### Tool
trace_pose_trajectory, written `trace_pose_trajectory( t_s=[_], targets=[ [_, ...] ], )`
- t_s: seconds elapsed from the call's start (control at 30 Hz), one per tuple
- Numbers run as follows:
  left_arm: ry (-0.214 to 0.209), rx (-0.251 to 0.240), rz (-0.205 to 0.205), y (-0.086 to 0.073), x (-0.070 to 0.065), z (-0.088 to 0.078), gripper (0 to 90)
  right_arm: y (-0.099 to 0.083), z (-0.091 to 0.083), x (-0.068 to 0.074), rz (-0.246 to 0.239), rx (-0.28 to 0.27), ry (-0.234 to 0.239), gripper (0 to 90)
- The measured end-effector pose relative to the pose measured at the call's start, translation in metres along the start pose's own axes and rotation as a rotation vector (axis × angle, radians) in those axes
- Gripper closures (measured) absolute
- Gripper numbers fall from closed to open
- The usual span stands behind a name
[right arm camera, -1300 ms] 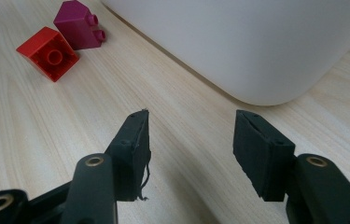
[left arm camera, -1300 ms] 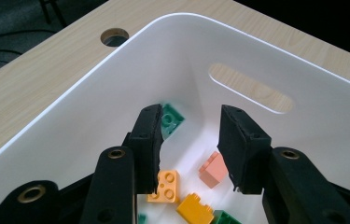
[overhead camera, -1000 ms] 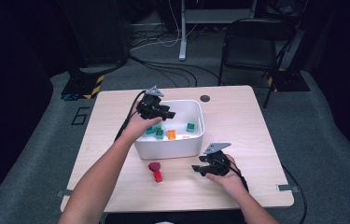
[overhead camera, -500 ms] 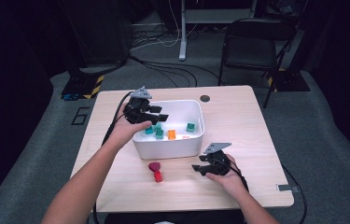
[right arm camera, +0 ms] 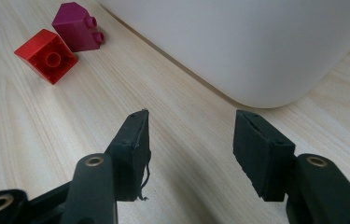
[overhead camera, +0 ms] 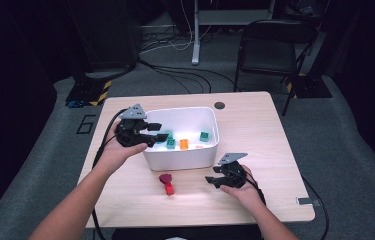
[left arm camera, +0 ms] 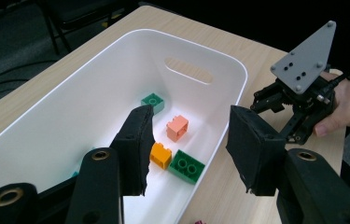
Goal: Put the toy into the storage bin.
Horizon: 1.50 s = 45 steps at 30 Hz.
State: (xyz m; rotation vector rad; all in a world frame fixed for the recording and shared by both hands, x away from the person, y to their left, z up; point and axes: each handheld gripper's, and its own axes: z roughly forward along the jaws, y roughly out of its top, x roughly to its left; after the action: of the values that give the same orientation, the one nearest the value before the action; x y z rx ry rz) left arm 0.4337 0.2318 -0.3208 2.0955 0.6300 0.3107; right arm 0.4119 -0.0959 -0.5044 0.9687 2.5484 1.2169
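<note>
Left hand-held gripper (overhead camera: pixel 156 134) hovers released and empty at the white bin's (overhead camera: pixel 180 159) rim, its jaws just opened; right hand-held gripper (overhead camera: pixel 210 179) rests released on the desk (overhead camera: pixel 255 130) near a red brick (overhead camera: pixel 169 188).

table (overhead camera: pixel 255 130) brightly lit from above, surroundings dark; high view soft, gripper views sharp.

Left gripper (left arm camera: pixel 189 154) blocks the near end of the white bin (left arm camera: pixel 238 88), and a teal brick (left arm camera: pixel 76 173) just peeks out behind one jaw. A dark red scrap (left arm camera: pixel 198 221) is clipped by the bottom edge, too little to name. From above, the bricks in the bin are tiny blobs, studs unreadable. The bin (right arm camera: pixel 256 46) runs off the top in the right gripper view.
</note>
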Motion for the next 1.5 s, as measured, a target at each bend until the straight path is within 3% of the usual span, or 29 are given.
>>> trace_pose_trajectory(
  t_s=[0.2,0.6,1.07,1.5],
  targets=[
    [0.014,0.005,0.005,-0.014,-0.002,-0.013,50.7,0.0,0.0,0.001,-0.002,0.002,0.001,45.5],
    [-0.017,-0.006,-0.019,-0.044,-0.014,-0.021,53.6,0.0,0.001,0.001,0.003,0.003,0.001,45.5],
    [-0.032,0.003,-0.024,-0.078,-0.025,-0.016,54.0,-0.001,0.002,0.002,0.002,0.006,0.004,45.4],
    [-0.044,0.029,-0.038,-0.109,-0.03,0.01,52.1,-0.001,0.002,0.002,0.003,0.007,0.003,45.2]
  ],
)
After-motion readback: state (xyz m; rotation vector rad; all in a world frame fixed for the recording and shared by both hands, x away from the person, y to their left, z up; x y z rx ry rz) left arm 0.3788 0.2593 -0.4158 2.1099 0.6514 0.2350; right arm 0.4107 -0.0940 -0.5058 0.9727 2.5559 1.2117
